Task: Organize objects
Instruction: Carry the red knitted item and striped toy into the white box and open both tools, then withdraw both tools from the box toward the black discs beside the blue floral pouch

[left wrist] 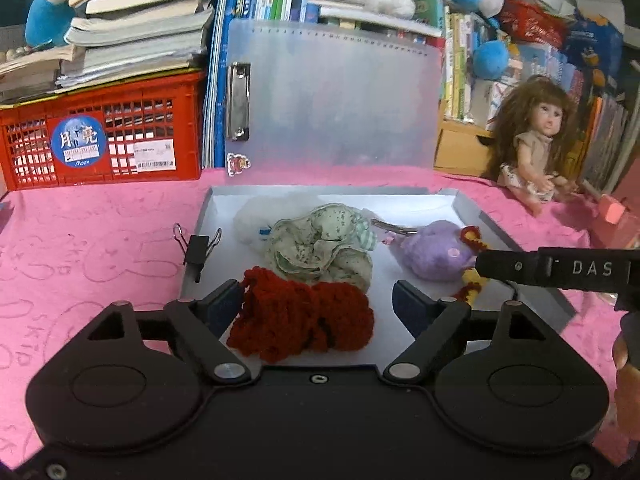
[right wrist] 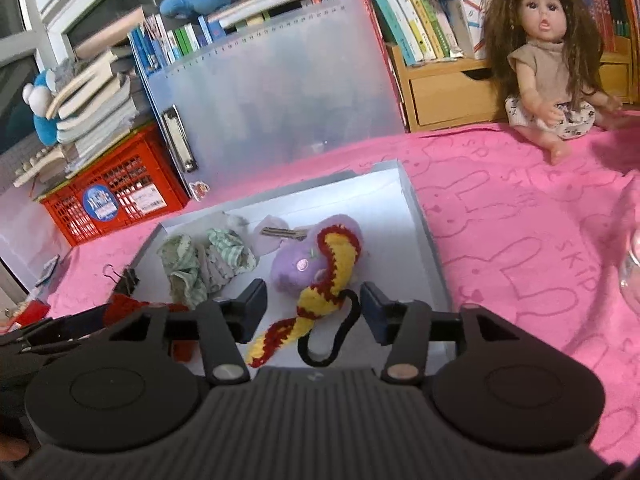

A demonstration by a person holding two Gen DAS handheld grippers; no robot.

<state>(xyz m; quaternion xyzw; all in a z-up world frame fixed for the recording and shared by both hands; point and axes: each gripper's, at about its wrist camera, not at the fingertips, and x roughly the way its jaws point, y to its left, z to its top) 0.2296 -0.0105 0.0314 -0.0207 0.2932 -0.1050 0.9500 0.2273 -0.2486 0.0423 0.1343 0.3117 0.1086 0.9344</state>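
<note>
An open grey box [left wrist: 472,208] lies on the pink cloth, its frosted lid [left wrist: 332,96] standing up behind. Inside lie a red crocheted piece [left wrist: 304,320], a green patterned cloth [left wrist: 320,248], a white soft thing [left wrist: 256,216], a purple plush [left wrist: 436,252] with a yellow-red crocheted cord [right wrist: 328,276], a black loop [right wrist: 336,340] and a key [right wrist: 280,233]. My left gripper [left wrist: 318,300] is open, fingers either side of the red piece. My right gripper [right wrist: 312,304] is open over the cord; it also shows in the left wrist view [left wrist: 560,270].
A black binder clip [left wrist: 196,246] sits on the box's left wall. A red crate [left wrist: 100,136] under stacked books stands back left. A doll [left wrist: 536,148] sits back right before bookshelves. A clear glass thing [right wrist: 632,264] is at the right edge.
</note>
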